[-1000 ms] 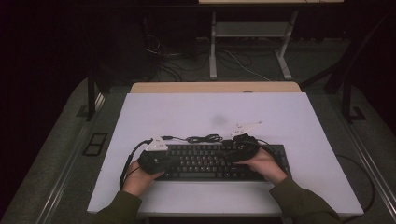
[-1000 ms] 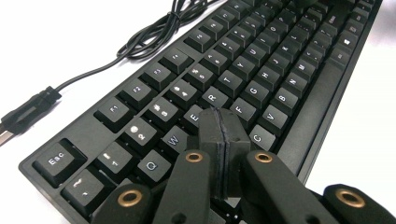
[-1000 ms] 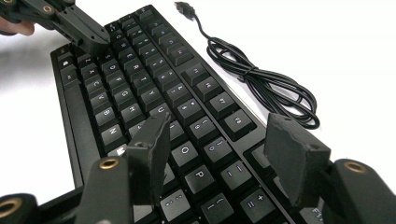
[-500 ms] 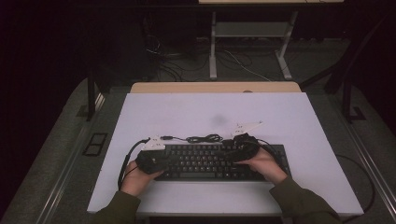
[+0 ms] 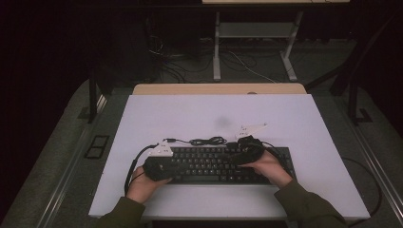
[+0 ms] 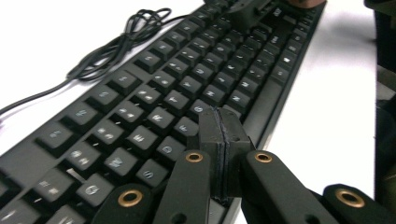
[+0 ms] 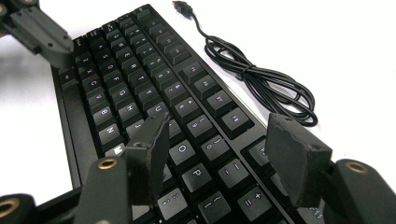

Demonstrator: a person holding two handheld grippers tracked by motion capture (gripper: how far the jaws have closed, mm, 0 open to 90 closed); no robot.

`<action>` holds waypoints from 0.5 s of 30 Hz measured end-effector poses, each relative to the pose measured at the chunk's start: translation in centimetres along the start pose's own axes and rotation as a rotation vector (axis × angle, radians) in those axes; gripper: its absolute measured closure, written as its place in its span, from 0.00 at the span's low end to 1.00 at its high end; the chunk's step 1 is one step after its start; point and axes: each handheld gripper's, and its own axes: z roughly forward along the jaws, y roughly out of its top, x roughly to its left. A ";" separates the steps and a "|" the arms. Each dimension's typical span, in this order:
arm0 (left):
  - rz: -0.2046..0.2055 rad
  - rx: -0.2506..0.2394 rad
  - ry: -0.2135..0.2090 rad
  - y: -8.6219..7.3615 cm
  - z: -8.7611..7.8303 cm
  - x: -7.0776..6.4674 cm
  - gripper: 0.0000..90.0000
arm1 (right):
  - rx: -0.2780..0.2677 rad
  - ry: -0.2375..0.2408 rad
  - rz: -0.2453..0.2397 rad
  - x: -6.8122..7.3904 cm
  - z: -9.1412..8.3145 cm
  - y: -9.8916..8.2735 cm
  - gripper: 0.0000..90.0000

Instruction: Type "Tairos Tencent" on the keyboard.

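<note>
A flat black plastic computer keyboard [image 5: 221, 164] w/ rows of dark keys is lying on the near half of a white rectangular table top [image 5: 190, 114], long edge running left-right in front of the person. Its thin black cable [image 5: 204, 141], bundled in a loose coil w/ a USB plug at the end, is resting on the table just behind the keyboard's far edge.

The left gripper [image 6: 225, 140] is hovering over the keyboard's left end; its two black jaws are sitting pressed together, nothing btwn them, tip pointing down twd the lower letter rows near the front edge. Can't tell if the tip is touching a key.

The right gripper [image 7: 219, 144] is hanging over the keyboard's right part, jaws spread apart w/ nothing pinched, keys showing through the gap below. Both hands are gripping the tool bodies, olive-green sleeves [image 5: 309, 204] coming in from the near table edge.
</note>
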 end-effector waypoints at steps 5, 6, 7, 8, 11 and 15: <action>0.021 0.021 -0.025 0.1 0.6 -0.6 0.99 | -0.002 -0.002 0.002 0.0 0.0 0.0 0.44; 0.026 0.026 -0.029 0.1 0.7 -0.7 0.99 | -0.002 -0.001 0.002 0.0 0.0 0.0 0.44; 0.032 0.034 -0.033 0.1 0.8 -0.8 0.99 | -0.002 -0.001 0.002 0.0 0.0 0.0 0.44; 0.034 0.037 -0.037 0.1 1.0 -0.9 0.99 | -0.002 -0.002 0.001 0.0 0.0 0.0 0.44; 0.043 0.048 -0.045 0.1 1.3 -1.1 0.99 | -0.004 -0.002 0.001 0.0 -0.1 0.0 0.44; 0.048 0.065 -0.047 0.1 1.5 -1.2 0.99 | -0.003 -0.002 0.001 0.0 -0.1 0.0 0.44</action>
